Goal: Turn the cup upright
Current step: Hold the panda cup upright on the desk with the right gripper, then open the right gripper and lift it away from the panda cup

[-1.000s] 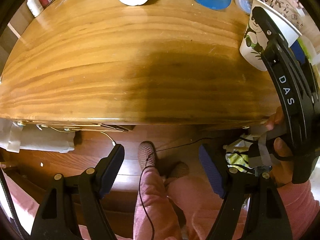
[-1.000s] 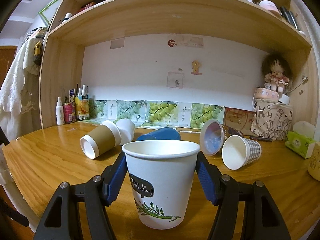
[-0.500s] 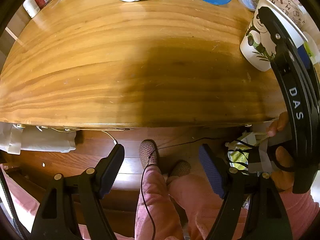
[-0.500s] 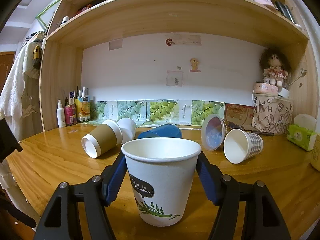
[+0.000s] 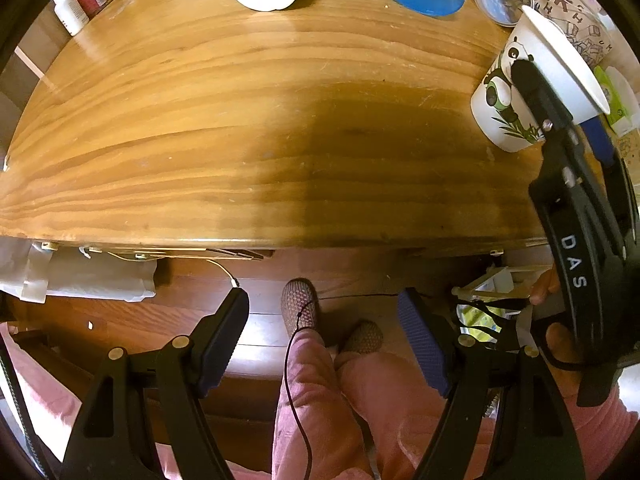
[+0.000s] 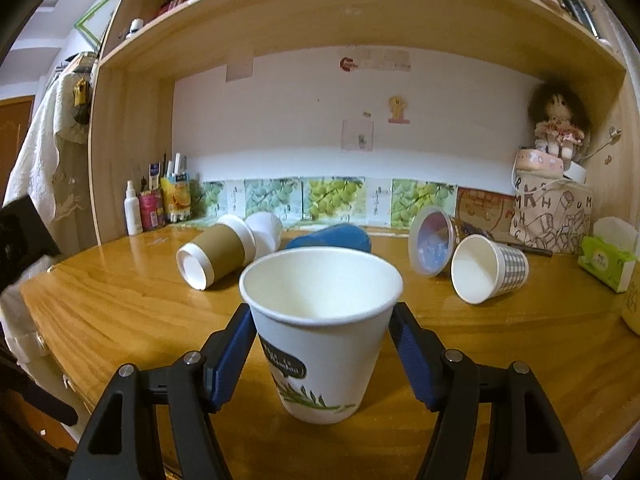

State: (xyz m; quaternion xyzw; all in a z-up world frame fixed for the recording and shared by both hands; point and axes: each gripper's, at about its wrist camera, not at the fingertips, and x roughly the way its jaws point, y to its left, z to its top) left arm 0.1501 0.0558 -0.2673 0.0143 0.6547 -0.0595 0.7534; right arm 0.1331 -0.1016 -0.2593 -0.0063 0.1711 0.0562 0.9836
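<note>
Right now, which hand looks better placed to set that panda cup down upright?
Right. The right gripper already brackets the upright panda cup; the left gripper hangs open off the table edge.

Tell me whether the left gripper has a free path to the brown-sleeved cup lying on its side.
Probably yes. The left gripper is open and holds nothing, hanging off the table's near edge, with bare wood between it and the brown-sleeved cup at the back. The right gripper and its panda cup sit off to the right.

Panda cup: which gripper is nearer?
Right. The right gripper straddles the panda cup; the left gripper hangs open off the table edge, pointing at the floor.
</note>
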